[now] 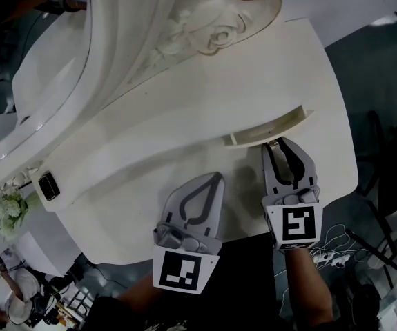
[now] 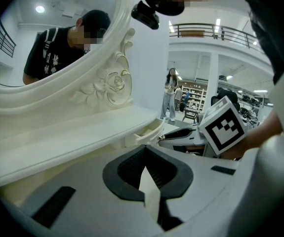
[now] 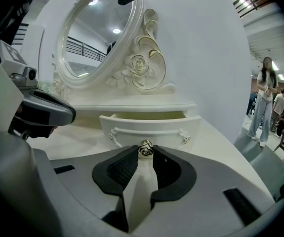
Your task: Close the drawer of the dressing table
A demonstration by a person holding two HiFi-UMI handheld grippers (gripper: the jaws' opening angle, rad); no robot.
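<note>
The white dressing table (image 1: 136,212) has a small drawer (image 1: 270,126) under its raised shelf, pulled out a little. In the right gripper view the drawer front (image 3: 149,125) faces me, with a rose-shaped metal knob (image 3: 146,148) at its middle. My right gripper (image 1: 279,145) is shut on that knob (image 1: 275,143), one jaw tip on each side. My left gripper (image 1: 216,177) rests low over the tabletop to the left of the drawer, shut with nothing in it. In the left gripper view the drawer (image 2: 149,131) and the right gripper's marker cube (image 2: 224,126) show to the right.
An oval mirror (image 1: 39,54) in a carved frame rises behind the shelf. A small dark device (image 1: 47,185) and white flowers (image 1: 5,212) sit at the table's left end. White cables (image 1: 329,250) lie on the floor at right. People stand in the hall beyond.
</note>
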